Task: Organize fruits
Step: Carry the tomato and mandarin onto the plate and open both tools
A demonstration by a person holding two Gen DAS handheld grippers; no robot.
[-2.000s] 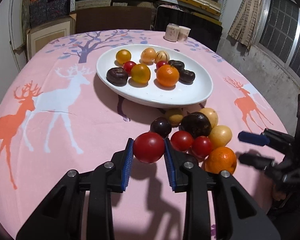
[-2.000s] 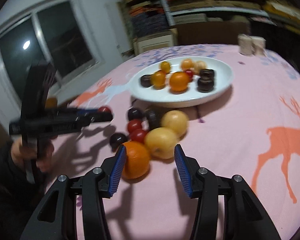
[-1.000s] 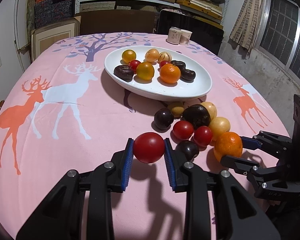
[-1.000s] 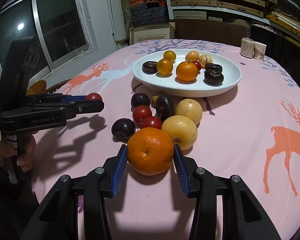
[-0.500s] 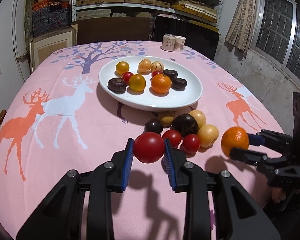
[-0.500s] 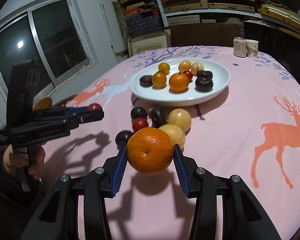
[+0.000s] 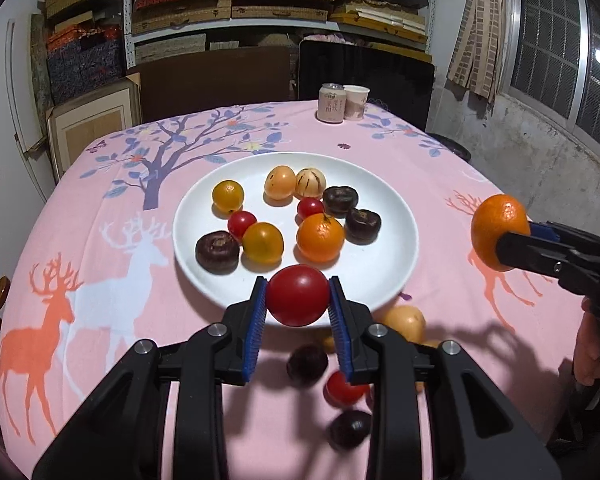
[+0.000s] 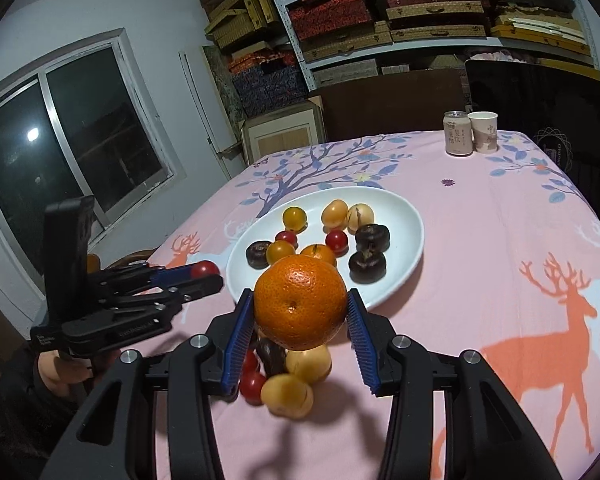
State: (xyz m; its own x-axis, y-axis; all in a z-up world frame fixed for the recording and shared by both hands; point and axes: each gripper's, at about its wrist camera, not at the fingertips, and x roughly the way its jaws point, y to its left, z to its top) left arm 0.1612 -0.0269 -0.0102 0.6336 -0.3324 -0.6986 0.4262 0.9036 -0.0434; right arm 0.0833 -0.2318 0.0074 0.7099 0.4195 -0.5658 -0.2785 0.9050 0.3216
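A red tomato (image 7: 297, 295) is clamped between the blue pads of my left gripper (image 7: 297, 304), held in the air at the near rim of the white plate (image 7: 396, 264). An orange (image 8: 300, 303) is squeezed in my right gripper (image 8: 300, 316), lifted above the loose fruit pile (image 8: 288, 376) on the cloth. In the left wrist view the same orange (image 7: 499, 232) hangs to the right of the plate. The plate (image 8: 408, 256) holds several fruits: an orange, yellow ones, small red ones and dark ones.
A can (image 7: 331, 102) and a paper cup (image 7: 355, 102) stand at the far edge of the pink deer-print tablecloth (image 7: 100, 264). Loose dark, red and yellow fruits (image 7: 342, 380) lie under my left gripper. Dark boards and shelves rise behind the table.
Both grippers rose and moved toward the plate with their fruit. The orange left the cloth and now hangs in the air; the tomato now sits at the plate's near rim.
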